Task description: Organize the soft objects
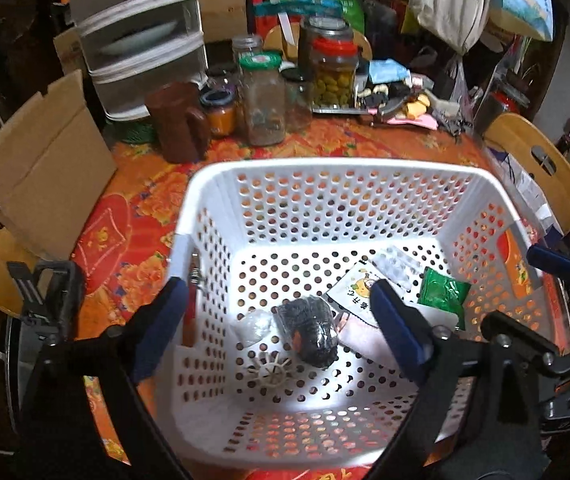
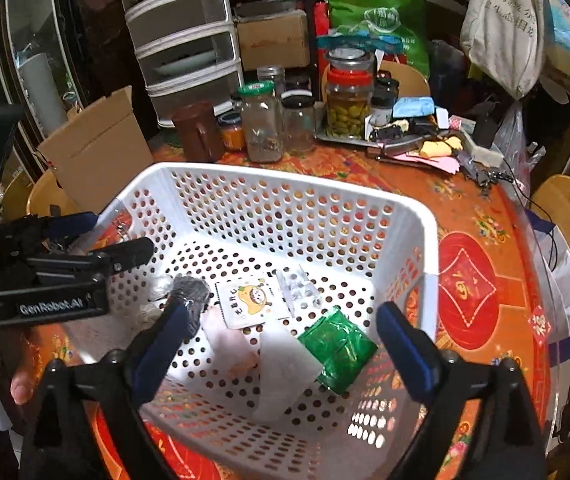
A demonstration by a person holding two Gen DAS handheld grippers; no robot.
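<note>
A white perforated basket stands on the orange floral tablecloth. In it lie a black mesh bundle, a clear crumpled bag, a white packet with an orange cartoon, a green foil packet, a clear blister sheet and white-pink cloth. My left gripper is open above the basket, empty. My right gripper is open above the basket, empty. The left gripper also shows at the left of the right wrist view.
Glass jars, a brown jug and a tray of clutter crowd the table's far side. A cardboard box leans at the left. Wooden chairs stand around the table. A plastic drawer unit is behind.
</note>
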